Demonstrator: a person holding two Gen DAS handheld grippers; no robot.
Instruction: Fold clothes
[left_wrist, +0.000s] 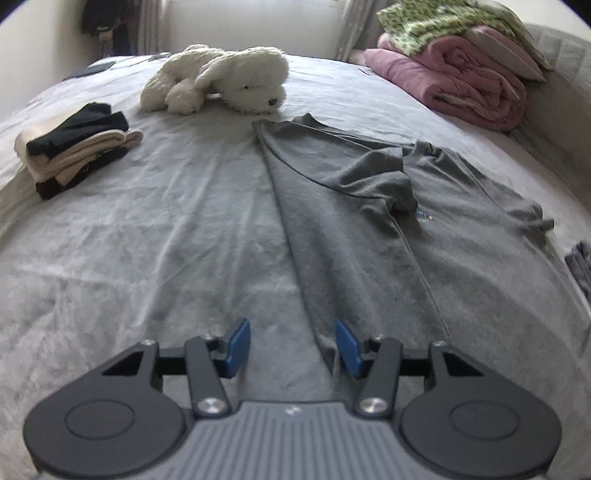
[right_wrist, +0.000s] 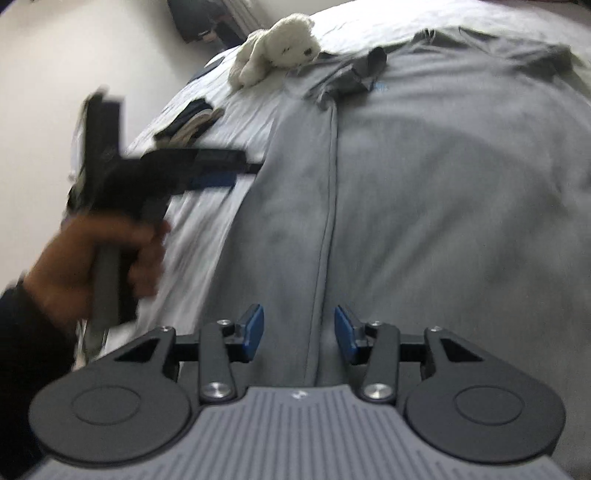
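Note:
A grey T-shirt (left_wrist: 406, 229) lies flat on the bed, its left side folded inward with a sleeve lying across the chest. My left gripper (left_wrist: 291, 345) hovers open over the shirt's near left edge, nothing between its blue pads. In the right wrist view the same shirt (right_wrist: 424, 206) fills the frame, a long fold line running down its middle. My right gripper (right_wrist: 299, 332) is open above the fold line with only cloth beneath it. The left gripper (right_wrist: 221, 173) appears blurred there, held by a hand (right_wrist: 92, 258) at the shirt's left edge.
A white plush dog (left_wrist: 221, 79) lies at the far side of the bed. A stack of folded black and beige clothes (left_wrist: 74, 151) sits at the left. Pink and green bedding (left_wrist: 454, 66) is piled at the back right. Another grey garment (left_wrist: 580, 266) peeks in at the right edge.

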